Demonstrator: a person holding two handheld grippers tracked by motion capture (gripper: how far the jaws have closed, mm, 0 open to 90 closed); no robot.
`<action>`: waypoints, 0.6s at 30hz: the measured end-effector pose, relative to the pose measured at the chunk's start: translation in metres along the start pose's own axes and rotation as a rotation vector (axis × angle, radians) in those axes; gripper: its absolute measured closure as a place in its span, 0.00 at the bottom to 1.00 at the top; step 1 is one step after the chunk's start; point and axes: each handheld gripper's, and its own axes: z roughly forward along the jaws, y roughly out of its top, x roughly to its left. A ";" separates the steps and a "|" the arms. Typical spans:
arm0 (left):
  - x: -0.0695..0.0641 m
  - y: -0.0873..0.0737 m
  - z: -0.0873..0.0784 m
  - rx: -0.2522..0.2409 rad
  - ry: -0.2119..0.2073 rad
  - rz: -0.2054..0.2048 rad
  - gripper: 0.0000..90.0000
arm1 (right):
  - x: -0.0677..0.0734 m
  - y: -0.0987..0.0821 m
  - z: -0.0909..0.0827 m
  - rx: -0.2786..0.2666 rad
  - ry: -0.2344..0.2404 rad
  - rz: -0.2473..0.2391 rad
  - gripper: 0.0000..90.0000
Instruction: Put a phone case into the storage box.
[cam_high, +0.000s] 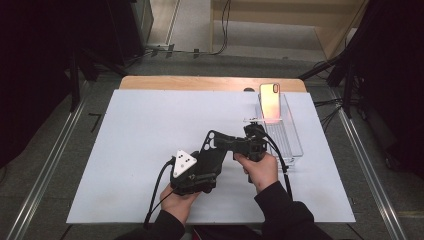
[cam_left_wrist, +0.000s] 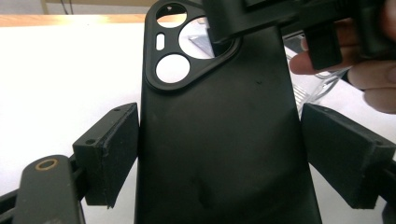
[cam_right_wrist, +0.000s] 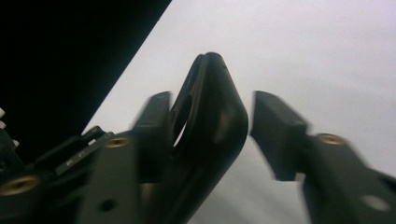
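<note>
— Black phone case (cam_high: 216, 150), where is it?
— Centre frame, above the white counter (cam_high: 135, 135), pinched across its sides by the left hand-held gripper (cam_left_wrist: 219, 154).
— The right hand-held gripper (cam_right_wrist: 210, 126)?
— Straddling the case's top corner, one pad touching, the other apart.

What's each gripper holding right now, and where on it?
The left gripper clamps the black phone case across its long side edges, low down. The right gripper straddles the camera-cutout corner; one pad touches, the other stands clear.

Left tongs (cam_high: 209, 150) stand wide and level; right tongs (cam_high: 239, 145) half closed, pointing left.
</note>
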 end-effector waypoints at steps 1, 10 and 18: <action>0.000 0.000 0.000 0.000 -0.006 -0.006 0.16 | -0.001 0.000 0.000 -0.003 0.009 0.006 0.65; 0.000 -0.001 0.000 -0.002 -0.028 -0.017 0.16 | -0.004 0.004 -0.006 -0.001 0.106 0.078 0.80; -0.001 0.000 -0.001 -0.015 -0.043 -0.015 0.16 | -0.002 0.006 -0.010 0.005 0.149 0.086 0.83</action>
